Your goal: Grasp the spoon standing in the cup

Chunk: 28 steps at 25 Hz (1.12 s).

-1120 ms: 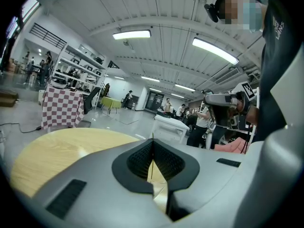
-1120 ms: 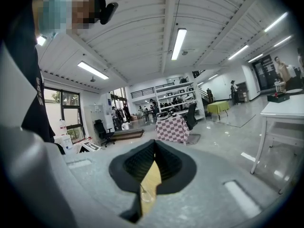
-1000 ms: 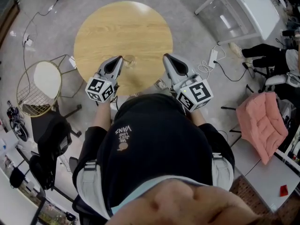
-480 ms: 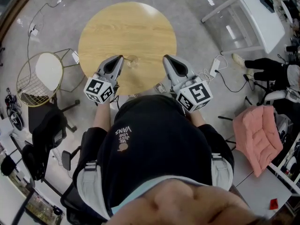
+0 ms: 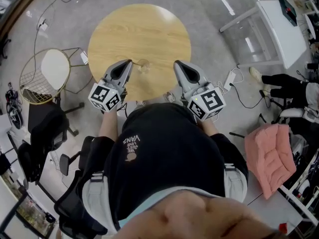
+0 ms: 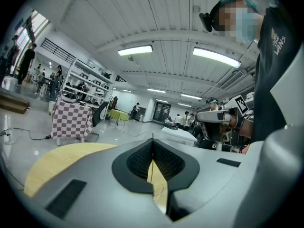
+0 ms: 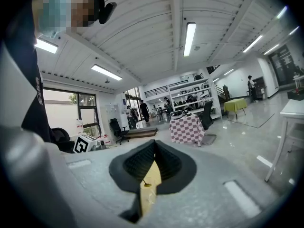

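A small clear cup [image 5: 144, 66] with a thin spoon standing in it sits near the front edge of the round wooden table [image 5: 149, 24]. In the head view my left gripper [image 5: 127, 63] points at the table just left of the cup, shut and empty. About a hand's width right of the cup, my right gripper [image 5: 176, 63] is also shut on nothing. In the left gripper view the left gripper [image 6: 152, 138] has its pads meeting at the tip, with tabletop showing through the slit below. The right gripper [image 7: 155, 143] looks the same in its own view.
A wire chair with a round white seat [image 5: 50, 73] stands left of the table, and a black office chair [image 5: 42, 128] lies nearer me. Cables and a power strip [image 5: 230, 76] lie on the floor at the right. A white table [image 5: 279, 24] and a pink cushion [image 5: 271, 151] are further right.
The table and floor have slid slightly rightward and downward in the head view as the person moves. Both grippers keep the same pose and stay shut.
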### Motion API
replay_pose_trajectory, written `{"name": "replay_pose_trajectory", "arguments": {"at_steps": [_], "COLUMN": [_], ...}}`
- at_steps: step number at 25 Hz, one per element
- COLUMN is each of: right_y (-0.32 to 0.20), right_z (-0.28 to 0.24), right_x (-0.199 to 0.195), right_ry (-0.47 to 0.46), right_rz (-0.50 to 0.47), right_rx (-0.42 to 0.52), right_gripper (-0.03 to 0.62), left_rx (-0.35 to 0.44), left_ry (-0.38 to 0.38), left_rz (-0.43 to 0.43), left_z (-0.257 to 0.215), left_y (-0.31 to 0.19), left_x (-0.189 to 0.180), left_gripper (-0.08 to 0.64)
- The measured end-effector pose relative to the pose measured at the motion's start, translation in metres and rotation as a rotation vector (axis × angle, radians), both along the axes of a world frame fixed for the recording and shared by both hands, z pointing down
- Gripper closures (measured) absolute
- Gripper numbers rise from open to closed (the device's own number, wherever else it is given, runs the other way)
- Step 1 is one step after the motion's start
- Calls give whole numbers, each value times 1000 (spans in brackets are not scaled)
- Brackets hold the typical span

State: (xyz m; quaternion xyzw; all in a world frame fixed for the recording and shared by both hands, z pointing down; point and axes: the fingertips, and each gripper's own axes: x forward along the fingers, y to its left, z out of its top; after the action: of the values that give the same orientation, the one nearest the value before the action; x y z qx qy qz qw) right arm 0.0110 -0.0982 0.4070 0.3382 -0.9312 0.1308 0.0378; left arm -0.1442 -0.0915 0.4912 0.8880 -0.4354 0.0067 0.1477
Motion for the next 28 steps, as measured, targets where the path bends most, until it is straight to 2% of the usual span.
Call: {"name": "replay_pose_trajectory", "arguments": {"at_steps": [28], "right_y": [-2], "right_z": [-3], "right_x": [-22], "right_ry": [-8], "right_rz": [-128], "right_rx": [4], "right_gripper": [595], "left_rx": [108], "left_ry": [66], "left_rz": [-159], "left_z": [-53], "left_y": [21], "left_x": [-30], "left_gripper": [554]}}
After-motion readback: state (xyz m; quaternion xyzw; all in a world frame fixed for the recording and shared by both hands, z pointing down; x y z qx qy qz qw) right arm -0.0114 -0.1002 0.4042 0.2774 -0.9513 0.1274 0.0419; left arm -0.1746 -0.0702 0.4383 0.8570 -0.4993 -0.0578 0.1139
